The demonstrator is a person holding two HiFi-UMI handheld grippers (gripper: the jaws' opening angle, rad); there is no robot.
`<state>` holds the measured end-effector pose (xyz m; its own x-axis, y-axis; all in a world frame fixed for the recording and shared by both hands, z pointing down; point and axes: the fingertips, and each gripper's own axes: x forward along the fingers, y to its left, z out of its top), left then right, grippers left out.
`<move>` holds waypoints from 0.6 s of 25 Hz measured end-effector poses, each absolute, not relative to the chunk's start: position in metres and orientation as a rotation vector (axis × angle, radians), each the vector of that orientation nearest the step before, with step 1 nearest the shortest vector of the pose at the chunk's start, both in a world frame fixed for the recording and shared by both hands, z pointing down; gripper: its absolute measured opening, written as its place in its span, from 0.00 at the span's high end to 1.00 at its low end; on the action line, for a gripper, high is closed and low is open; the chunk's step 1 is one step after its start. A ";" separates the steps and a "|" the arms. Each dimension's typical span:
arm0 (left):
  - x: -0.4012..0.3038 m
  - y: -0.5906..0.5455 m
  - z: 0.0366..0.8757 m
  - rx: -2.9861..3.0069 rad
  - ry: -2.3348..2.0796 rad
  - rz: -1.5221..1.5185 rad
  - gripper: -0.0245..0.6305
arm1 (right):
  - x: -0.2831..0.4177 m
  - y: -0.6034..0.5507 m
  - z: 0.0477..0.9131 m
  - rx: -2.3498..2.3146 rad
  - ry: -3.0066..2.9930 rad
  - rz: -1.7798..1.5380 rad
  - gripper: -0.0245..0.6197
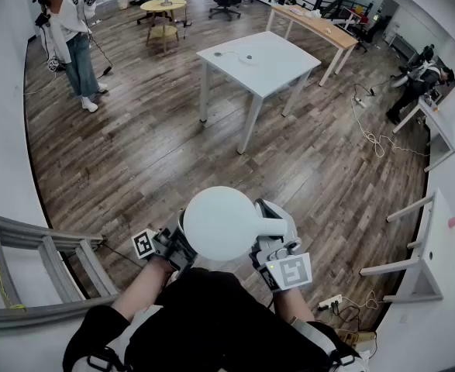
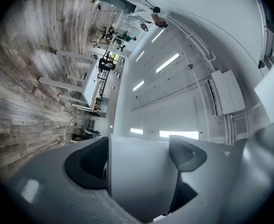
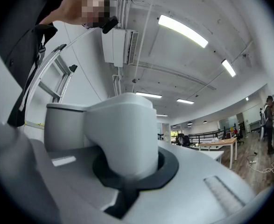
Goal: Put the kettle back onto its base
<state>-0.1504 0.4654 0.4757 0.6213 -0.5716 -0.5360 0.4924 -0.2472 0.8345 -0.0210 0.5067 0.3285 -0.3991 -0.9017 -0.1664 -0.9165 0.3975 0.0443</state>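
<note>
We hold the kettle point(image 1: 219, 223) upright, its handle point(image 1: 270, 226) pointing right; its inside is hidden. The left gripper point(image 1: 179, 242), spread wide, clamps its body; the right gripper point(image 1: 267, 239) pinches the handle.

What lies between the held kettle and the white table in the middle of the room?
Only bare wooden floor, as the head view shows. The kettle is close to the person; the white table stands farther ahead.

Wood-plank floor point(image 1: 157, 153), white table point(image 1: 281, 68) standing mid-room, flat round base point(image 1: 249, 58) and cord on its top, white cable point(image 1: 370, 134) trailing over boards at right
</note>
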 end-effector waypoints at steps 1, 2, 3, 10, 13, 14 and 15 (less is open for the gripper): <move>-0.150 0.466 0.476 1.521 -0.070 -1.004 0.33 | -0.021 0.507 0.328 -1.647 2.529 0.200 0.96; -0.151 0.466 0.476 1.521 -0.071 -1.007 0.33 | -0.021 0.507 0.328 -1.644 2.532 0.203 0.96; -0.152 0.466 0.477 1.520 -0.072 -1.010 0.33 | -0.022 0.507 0.328 -1.644 2.536 0.204 0.96; -0.162 0.462 0.478 1.520 -0.078 -1.020 0.33 | -0.031 0.501 0.331 -1.637 2.547 0.207 0.96; -0.170 0.456 0.480 1.517 -0.081 -1.029 0.33 | -0.038 0.493 0.333 -1.648 2.558 0.197 0.96; -0.174 0.454 0.480 1.515 -0.083 -1.032 0.33 | -0.043 0.491 0.332 -1.640 2.565 0.194 0.96; -0.177 0.452 0.480 1.513 -0.085 -1.036 0.33 | -0.048 0.488 0.330 -1.629 2.570 0.194 0.96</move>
<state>-0.1772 0.4521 0.4797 0.5953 -0.5929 -0.5423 0.4963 -0.2595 0.8285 -0.0483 0.4885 0.3300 -0.4264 -0.8927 -0.1458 -0.9045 0.4226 0.0579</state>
